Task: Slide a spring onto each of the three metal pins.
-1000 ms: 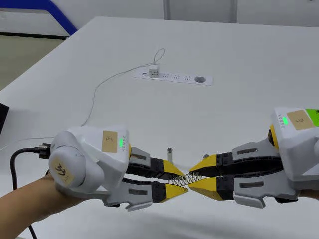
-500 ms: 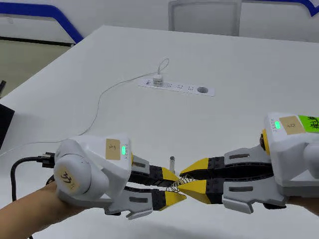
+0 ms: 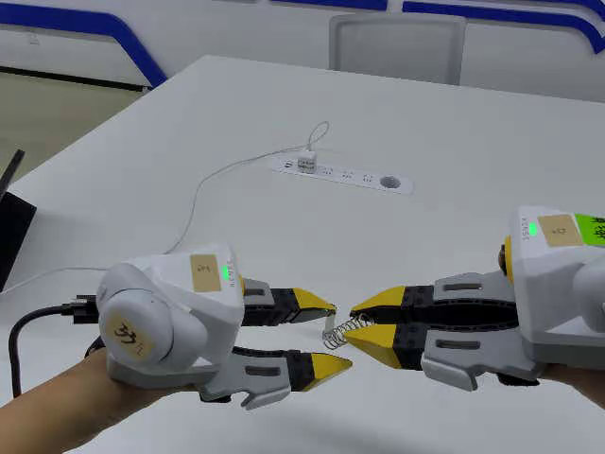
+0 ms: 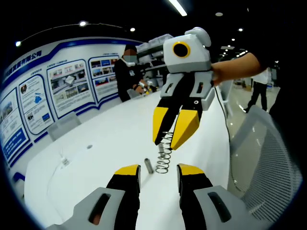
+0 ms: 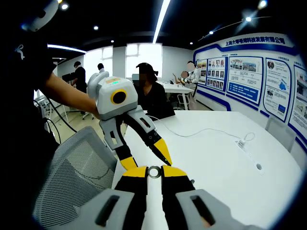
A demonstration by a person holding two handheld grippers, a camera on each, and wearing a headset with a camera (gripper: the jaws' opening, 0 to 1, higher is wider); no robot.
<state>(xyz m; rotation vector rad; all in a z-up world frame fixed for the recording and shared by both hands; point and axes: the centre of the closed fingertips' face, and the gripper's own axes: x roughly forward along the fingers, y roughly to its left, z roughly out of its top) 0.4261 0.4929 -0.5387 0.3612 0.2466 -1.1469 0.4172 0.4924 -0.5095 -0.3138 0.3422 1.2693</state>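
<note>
Spring [image 4: 164,152] pinched at its right end in right gripper [image 3: 357,328] jaws, free end reaching left, just beside upright metal pin [image 4: 149,166] on white table [image 3: 425,123]. Opposite, left gripper [image 4: 158,170] jaws spread wide either side of that free end.

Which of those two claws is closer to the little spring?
Right. The right gripper is shut on one end of the spring; the left gripper is open, its jaws either side of the free end, not touching.

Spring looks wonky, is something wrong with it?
A little. The spring is pinched at one end only by the right gripper, so it juts out slanted, beside the metal pin rather than on it. No damage visible.
</note>
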